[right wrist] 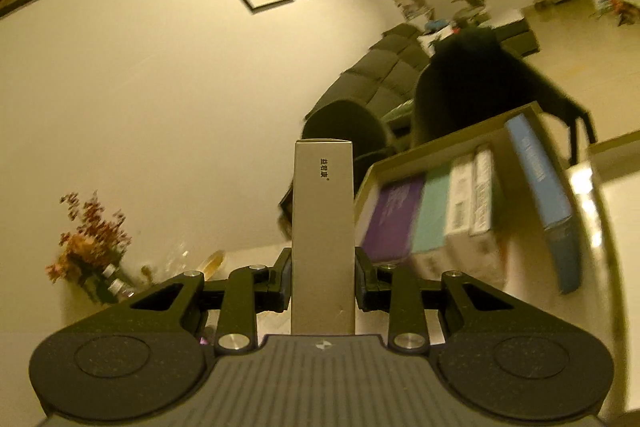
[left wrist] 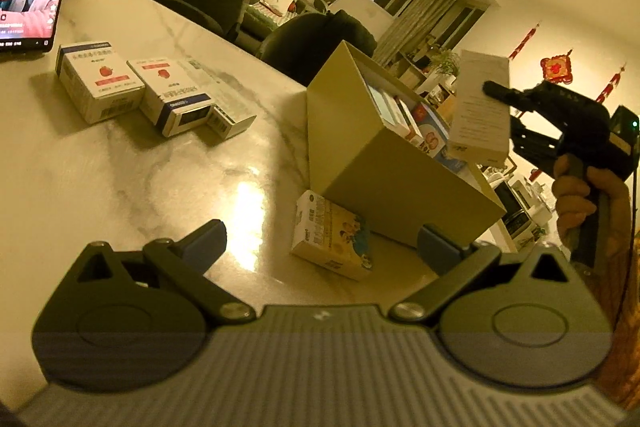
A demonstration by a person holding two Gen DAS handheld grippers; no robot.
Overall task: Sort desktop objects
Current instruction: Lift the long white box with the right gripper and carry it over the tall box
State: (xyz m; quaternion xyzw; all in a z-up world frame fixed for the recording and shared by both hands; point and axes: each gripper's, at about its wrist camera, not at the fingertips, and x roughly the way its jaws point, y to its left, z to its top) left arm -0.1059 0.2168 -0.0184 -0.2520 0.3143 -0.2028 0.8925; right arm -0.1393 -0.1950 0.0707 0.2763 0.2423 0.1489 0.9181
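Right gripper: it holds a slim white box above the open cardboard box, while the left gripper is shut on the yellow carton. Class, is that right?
Not quite. In the left wrist view the left gripper is open, with the yellow carton lying untouched between its fingers. The rest holds.

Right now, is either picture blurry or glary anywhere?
Right wrist view: the packs in the open box smear with motion blur, while the held slim box stays sharp. Left wrist view: lamp glare on the marble table, all tinted yellow.

The surface [left wrist: 120, 167] looks like glossy veined marble, mirroring the lamp. At its three o'clock, the open box [left wrist: 400, 187] is matt tan cardboard. The slim carton [right wrist: 323, 227] has smooth, faintly satin card. Tongs [right wrist: 322, 277] are matt black plastic with shiny metal rivets.
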